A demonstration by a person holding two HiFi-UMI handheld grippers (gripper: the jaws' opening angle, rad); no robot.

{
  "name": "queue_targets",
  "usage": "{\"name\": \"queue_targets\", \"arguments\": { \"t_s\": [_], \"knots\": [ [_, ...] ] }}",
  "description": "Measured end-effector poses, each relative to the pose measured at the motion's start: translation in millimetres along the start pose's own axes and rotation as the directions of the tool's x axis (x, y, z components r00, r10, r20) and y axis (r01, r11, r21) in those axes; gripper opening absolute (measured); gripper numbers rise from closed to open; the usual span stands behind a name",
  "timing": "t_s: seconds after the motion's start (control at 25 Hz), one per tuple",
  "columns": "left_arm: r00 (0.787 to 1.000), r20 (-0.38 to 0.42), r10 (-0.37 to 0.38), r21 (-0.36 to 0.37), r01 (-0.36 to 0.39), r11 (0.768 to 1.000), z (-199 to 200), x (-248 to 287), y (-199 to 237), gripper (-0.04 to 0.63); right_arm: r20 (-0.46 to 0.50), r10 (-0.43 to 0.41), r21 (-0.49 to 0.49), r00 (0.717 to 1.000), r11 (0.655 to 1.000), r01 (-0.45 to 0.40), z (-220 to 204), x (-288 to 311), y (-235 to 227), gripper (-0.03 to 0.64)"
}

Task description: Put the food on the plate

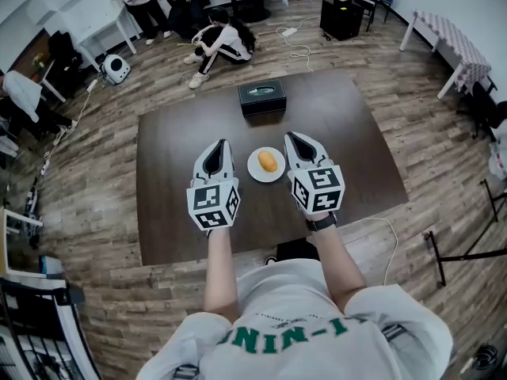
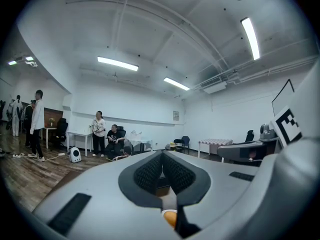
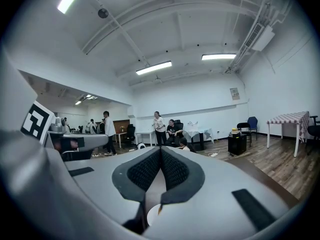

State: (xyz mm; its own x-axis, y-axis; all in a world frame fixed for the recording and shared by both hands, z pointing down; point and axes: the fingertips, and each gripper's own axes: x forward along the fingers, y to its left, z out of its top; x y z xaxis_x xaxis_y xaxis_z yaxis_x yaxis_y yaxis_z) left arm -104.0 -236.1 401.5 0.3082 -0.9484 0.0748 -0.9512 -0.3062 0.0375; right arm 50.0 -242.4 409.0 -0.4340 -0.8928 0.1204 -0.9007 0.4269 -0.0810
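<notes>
Since the food (image 1: 268,161) already lies plated, entries run outward. Left claw (image 1: 220,143), right claw (image 1: 295,136): both pinched together, empty, flanking the plate (image 1: 252,165). Plate: on table (image 1: 178,137), food at centre. Black box (image 1: 262,96): farther back. Best handling: lift claws clear without nudging the plate.

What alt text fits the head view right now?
An oval orange-yellow piece of food lies on a round white plate at the middle of a dark brown table. The left gripper and right gripper flank the plate, both shut and empty; a black box sits near the far edge.
</notes>
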Motion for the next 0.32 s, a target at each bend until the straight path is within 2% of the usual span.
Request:
{"name": "queue_targets", "arguments": {
  "t_s": [0.32],
  "knots": [
    [1.0, -0.002, -0.001, -0.033, 0.001, 0.999, -20.0, 21.7, -1.7, 0.015, -0.024, 0.013, -0.016, 1.0, 1.0, -0.014, -16.8, 15.6, -13.0, 0.015]
  ]
}}
